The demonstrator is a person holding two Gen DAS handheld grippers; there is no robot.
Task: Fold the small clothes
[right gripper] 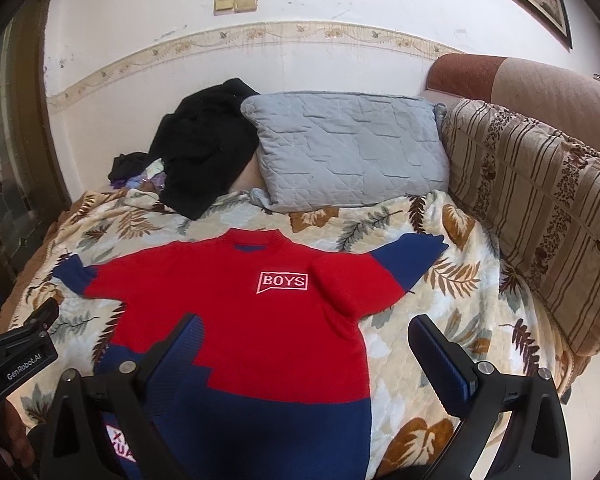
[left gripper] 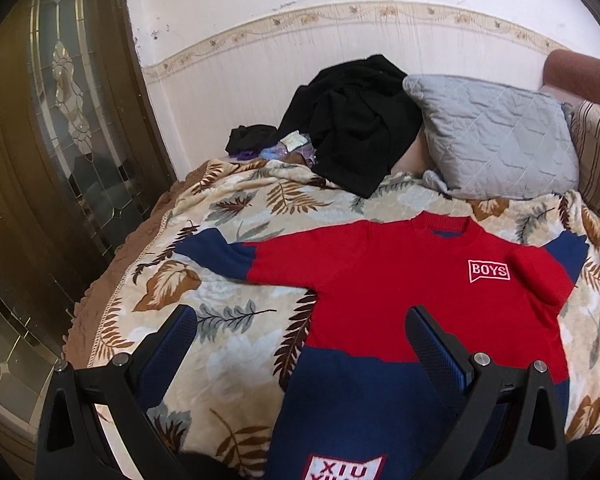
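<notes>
- While you hold both tools above the bed, the small red and navy knitted sweater (left gripper: 380, 280) lies flat, front up, on the cream leaf-print blanket (left gripper: 236, 344), its neck toward the wall and its navy hem toward you
- Your left gripper (left gripper: 300, 336) hangs over the sweater's lower left side with its blue-padded fingers (left gripper: 436, 344) spread wide and nothing between them; one pad is over the blanket, the other over the sweater's body
- Your right gripper (right gripper: 308, 344) hangs over the sweater's lower right side, fingers (right gripper: 444, 356) spread wide too, empty; one is over the red and navy body, the other over the blanket just beside the sweater
- On the sweater's chest you can read the white "BOYS" patch (right gripper: 283, 282); a white patch with red letters sits at the hem, partly hidden by the tools
- One sleeve reaches out straight from the sweater, its navy cuff (left gripper: 212, 254) flat on the blanket; the other sleeve has a red fold (right gripper: 340, 284) doubled over just beside the "BOYS" patch, with its navy end (right gripper: 408, 258) pointing away from the body
- Beyond the sweater's neck, against the wall, sit a grey quilted pillow (right gripper: 348, 148) and, touching it, a crumpled black garment (right gripper: 204, 148)
- Off the sweater's folded-sleeve side stands a brown striped cushion (right gripper: 540, 216)
</notes>
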